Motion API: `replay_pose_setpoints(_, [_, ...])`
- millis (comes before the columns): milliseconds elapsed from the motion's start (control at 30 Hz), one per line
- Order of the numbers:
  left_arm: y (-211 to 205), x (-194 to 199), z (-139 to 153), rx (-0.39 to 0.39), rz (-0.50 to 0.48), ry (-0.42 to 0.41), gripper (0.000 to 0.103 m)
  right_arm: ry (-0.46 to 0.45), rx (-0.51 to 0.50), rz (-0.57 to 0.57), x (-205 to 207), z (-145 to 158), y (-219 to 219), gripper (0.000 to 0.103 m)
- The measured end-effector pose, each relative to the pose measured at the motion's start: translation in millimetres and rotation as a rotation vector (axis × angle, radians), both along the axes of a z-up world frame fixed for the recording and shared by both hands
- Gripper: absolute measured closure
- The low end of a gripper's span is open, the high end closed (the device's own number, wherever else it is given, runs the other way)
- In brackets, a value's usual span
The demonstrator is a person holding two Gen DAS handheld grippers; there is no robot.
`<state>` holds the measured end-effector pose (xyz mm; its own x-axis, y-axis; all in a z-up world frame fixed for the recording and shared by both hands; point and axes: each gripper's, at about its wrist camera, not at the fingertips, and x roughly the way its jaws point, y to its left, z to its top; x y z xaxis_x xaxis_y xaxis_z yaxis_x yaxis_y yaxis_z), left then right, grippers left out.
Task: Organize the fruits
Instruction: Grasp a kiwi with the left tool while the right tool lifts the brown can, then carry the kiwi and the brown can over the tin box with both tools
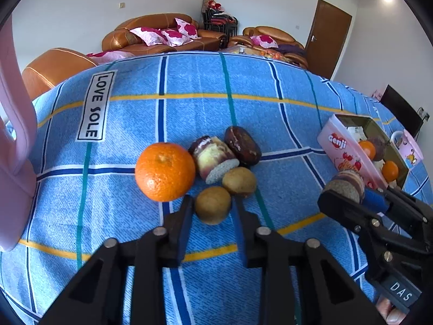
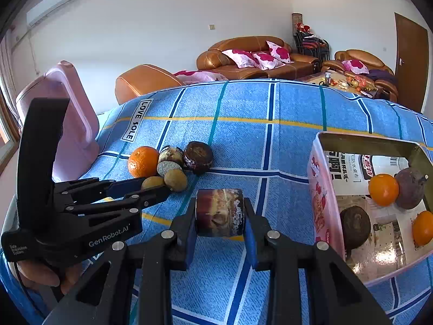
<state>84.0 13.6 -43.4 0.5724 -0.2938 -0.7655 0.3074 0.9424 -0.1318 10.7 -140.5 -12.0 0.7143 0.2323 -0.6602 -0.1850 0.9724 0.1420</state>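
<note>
- At lower centre of the left wrist view, our left hand-held gripper (image 1: 212, 208) had closed on a small brown fruit (image 1: 213, 205) beside the orange (image 1: 164, 171).
- Our right hand-held gripper (image 2: 219, 214) clamped a cut fruit chunk (image 2: 219, 212) left of the pink tin (image 2: 318, 189) on the blue checked cloth (image 2: 270, 124).

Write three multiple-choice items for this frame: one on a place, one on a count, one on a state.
1. Where is the pink tin relative to the loose pile?
A. right of it
B. left of it
C. under it

2. How many oranges lie in the tin?
A. none
B. two
C. four

3. What is the left hand-held gripper doing?
A. hanging open above the sofa
B. closed on a small brown fruit
C. holding a mug

Key: 1 A, the tin sits right of the pile in both views. 2 B, two show inside. 3 B, fingers flank the fruit.
</note>
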Motion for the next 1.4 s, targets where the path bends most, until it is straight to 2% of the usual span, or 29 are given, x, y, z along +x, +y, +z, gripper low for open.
replay_pose_setpoints(133, [5, -5, 6, 0.007, 0.034, -0.038, 0.075, -0.033, -0.003, 0.006, -4, 3, 1, 0.071])
replay_pose_setpoints(267, [15, -26, 24, 0.015, 0.11, -0.185, 0.075, -0.135, -0.041, 0.005, -15, 14, 5, 0.071])
replay_pose_setpoints(400, [22, -37, 36, 0.029, 0.205, -0.283, 0.075, -0.255, -0.078, -0.018, -28, 25, 7, 0.071])
replay_pose_setpoints(500, [23, -44, 41, 0.048, 0.259, -0.339, 0.075, -0.316, -0.11, -0.031, -33, 31, 9, 0.071])
replay_pose_setpoints(600, [25, -53, 44, 0.067, 0.306, -0.386, 0.075, -0.325, -0.118, -0.023, -32, 33, 11, 0.071])
replay_pose_setpoints(1100, [13, -74, 44, 0.058, 0.336, -0.379, 0.075, -0.328, -0.13, -0.013, -37, 31, 16, 0.071])
replay_pose_setpoints(1400, [8, -82, 44, 0.058, 0.343, -0.372, 0.075, -0.303, -0.122, -0.026, -46, 29, 3, 0.071])
